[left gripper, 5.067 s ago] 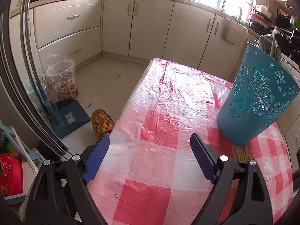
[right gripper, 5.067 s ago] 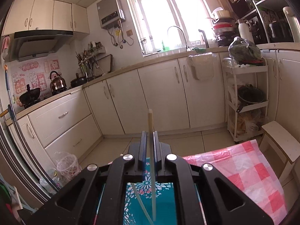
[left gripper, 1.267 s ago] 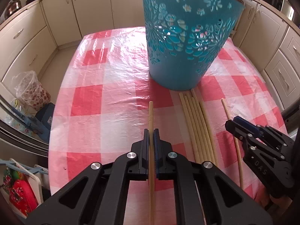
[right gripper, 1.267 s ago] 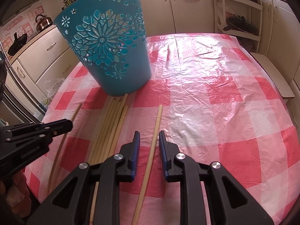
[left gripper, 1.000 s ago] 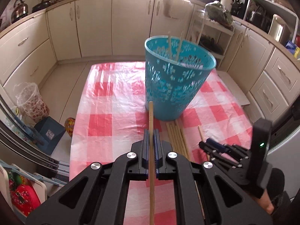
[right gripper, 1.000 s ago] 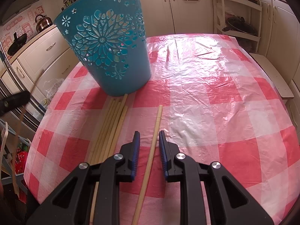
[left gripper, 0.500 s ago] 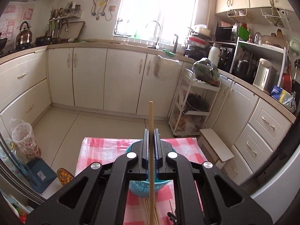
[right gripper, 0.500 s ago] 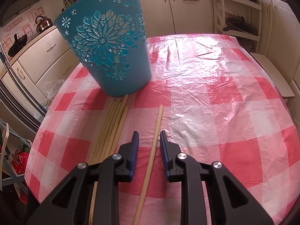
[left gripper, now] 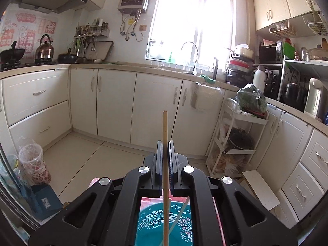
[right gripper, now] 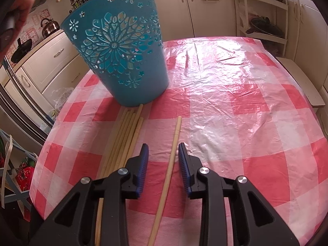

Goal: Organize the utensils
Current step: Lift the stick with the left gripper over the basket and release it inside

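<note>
My left gripper (left gripper: 165, 143) is shut on a long wooden chopstick (left gripper: 165, 127), held upright over the open teal basket (left gripper: 155, 221); its lower end reaches down into the basket, where another stick (left gripper: 180, 213) leans. In the right wrist view the same basket (right gripper: 121, 47) stands on the red-checked tablecloth (right gripper: 235, 106). My right gripper (right gripper: 161, 150) is open, its jaws on either side of a single chopstick (right gripper: 174, 143) lying on the cloth. A bundle of several chopsticks (right gripper: 127, 135) lies just left of it, against the basket's base.
Kitchen cabinets (left gripper: 114, 106), a sink tap (left gripper: 190, 55) and a wire shelf rack (left gripper: 235, 143) lie beyond the table. A small bin (left gripper: 33, 164) stands on the floor at left. The person's hand (right gripper: 18, 2) shows at the top left of the right wrist view.
My left gripper has risen and tilted up, carrying its chopstick from the table to above the basket. My right gripper's jaws have opened a little wider around the lone chopstick.
</note>
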Available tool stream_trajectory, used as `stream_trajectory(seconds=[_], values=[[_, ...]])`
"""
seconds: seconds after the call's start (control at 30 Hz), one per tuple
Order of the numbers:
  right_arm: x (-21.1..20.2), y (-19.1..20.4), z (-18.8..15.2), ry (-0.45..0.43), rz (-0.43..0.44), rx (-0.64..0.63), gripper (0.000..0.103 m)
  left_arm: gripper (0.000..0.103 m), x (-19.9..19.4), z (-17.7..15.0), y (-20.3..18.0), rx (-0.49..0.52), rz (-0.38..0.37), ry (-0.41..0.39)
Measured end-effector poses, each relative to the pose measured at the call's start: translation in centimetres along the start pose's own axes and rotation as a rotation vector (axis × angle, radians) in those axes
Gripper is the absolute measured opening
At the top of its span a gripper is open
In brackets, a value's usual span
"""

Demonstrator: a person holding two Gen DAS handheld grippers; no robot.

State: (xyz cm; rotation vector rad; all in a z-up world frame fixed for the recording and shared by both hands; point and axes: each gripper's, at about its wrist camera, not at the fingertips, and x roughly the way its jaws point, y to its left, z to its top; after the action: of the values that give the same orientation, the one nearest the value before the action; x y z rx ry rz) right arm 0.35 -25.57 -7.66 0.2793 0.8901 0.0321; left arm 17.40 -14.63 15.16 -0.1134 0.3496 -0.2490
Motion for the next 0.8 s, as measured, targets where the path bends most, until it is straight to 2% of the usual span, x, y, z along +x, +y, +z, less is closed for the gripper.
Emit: stream_trajectory(seconds=[0.27,0.57,0.63,0.7,0.8], values=[[0.0,-0.1,0.0,0.0,0.007,-0.003,0.032,0.005,3.2,-4.5,1.4,-0.025,0.026,0.093],[0.0,-0.1,0.0,-0.001,0.004,-0.004,0.033,0.008,2.9,-6.8,3.2,-0.009,0.014,0.183],[0.0,-0.1,0.0,-0.001,0.007,-0.001,0.033,0.018,2.1,-6.8,3.8,-0.011,0.013,0.189],[0.0,-0.2,0.0,-0.001,0.014,0.003,0.033,0.04,0.5,-6.9,4.6,-0.009,0.021,0.175],[-0.1,-0.7,0.1,0.001,0.035,0.02,0.033,0.061,-2.9,-7.2,6.2,-0.007,0.05,0.137]])
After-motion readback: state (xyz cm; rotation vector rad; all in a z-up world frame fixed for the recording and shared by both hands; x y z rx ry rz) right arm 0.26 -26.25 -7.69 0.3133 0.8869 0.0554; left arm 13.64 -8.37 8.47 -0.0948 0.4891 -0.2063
